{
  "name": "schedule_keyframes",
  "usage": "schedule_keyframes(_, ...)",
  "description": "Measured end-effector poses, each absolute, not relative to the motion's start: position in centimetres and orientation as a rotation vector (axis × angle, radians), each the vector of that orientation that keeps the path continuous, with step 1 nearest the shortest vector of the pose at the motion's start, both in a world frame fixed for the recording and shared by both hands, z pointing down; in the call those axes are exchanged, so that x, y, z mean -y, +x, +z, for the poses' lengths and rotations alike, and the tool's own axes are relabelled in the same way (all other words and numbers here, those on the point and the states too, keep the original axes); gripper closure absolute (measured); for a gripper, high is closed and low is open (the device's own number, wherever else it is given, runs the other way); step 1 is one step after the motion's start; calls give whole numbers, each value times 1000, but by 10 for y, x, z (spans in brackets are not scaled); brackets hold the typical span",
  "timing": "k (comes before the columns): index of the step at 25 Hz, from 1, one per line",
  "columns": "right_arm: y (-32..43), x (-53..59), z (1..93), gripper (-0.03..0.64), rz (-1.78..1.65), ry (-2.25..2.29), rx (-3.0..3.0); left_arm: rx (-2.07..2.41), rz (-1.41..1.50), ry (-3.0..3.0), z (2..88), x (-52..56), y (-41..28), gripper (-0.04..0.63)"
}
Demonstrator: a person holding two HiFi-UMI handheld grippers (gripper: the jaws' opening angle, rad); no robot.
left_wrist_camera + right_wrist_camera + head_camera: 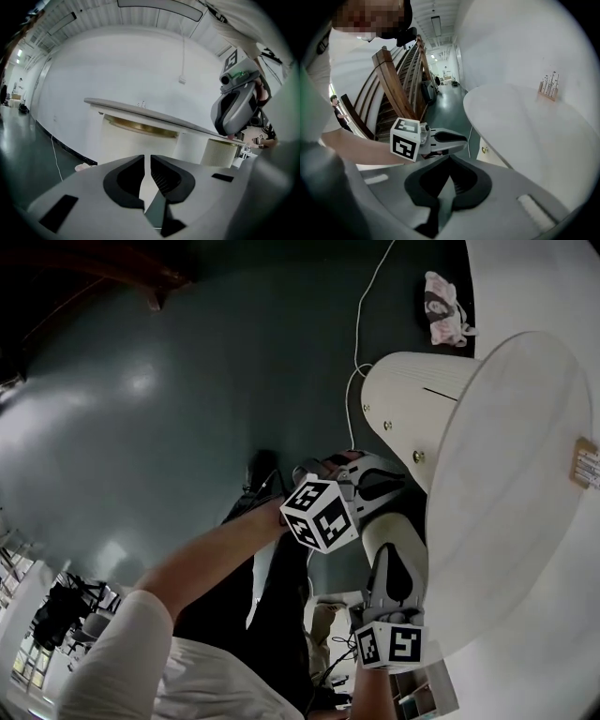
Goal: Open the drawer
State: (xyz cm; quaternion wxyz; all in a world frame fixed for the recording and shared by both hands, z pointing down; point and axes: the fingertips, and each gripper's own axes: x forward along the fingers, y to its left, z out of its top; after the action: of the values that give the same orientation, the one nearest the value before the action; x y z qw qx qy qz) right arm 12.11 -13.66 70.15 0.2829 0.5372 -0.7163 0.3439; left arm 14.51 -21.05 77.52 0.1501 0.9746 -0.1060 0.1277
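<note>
Scene: a person stood over a round white worktop (506, 493) above a dark green floor (187, 381), with a tool in each hand.
Drawer: a curved white drawer front (412, 390) sat under the worktop's edge nearest the person. It looked closed, though no view showed its seam clearly.
Handle: a small brass knob (418, 457) stood on that face, just below the worktop's rim. It also showed in the right gripper view (484, 150).
Left hand-held gripper (382, 482): released, its jaws a narrow slit apart (150, 159) with only the far worktop visible through the gap. Nothing was held.
Right hand-held gripper (386, 529): clenched, its jaw tips meeting (450, 161) on nothing. It hung beside the worktop's edge, closer to the person.
Key relation: the knob lay just beyond the left hand-held gripper's tips, ahead of them and toward the worktop. That tool pointed almost straight at the knob and was clearly the nearer of the two.
Long axis: the drawer front ran along under the worktop's rim, so the pull would likely be outward, away from that edge.
Step judged: approach to the knob, with no contact visible yet.
Risk: the slit between the left jaws looked tight for the knob.
Floor: a white cable (361, 324) trailed past the drawer's far side.
</note>
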Motion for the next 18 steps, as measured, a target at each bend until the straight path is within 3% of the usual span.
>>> schedule_keyframes(8,116,137,721,606,936,1438,1916,215,420,2821,824,210,177,483)
schedule_keyframes(18,122,127,736,606,986,1459,1890,224,355,2796,844,227,202,453)
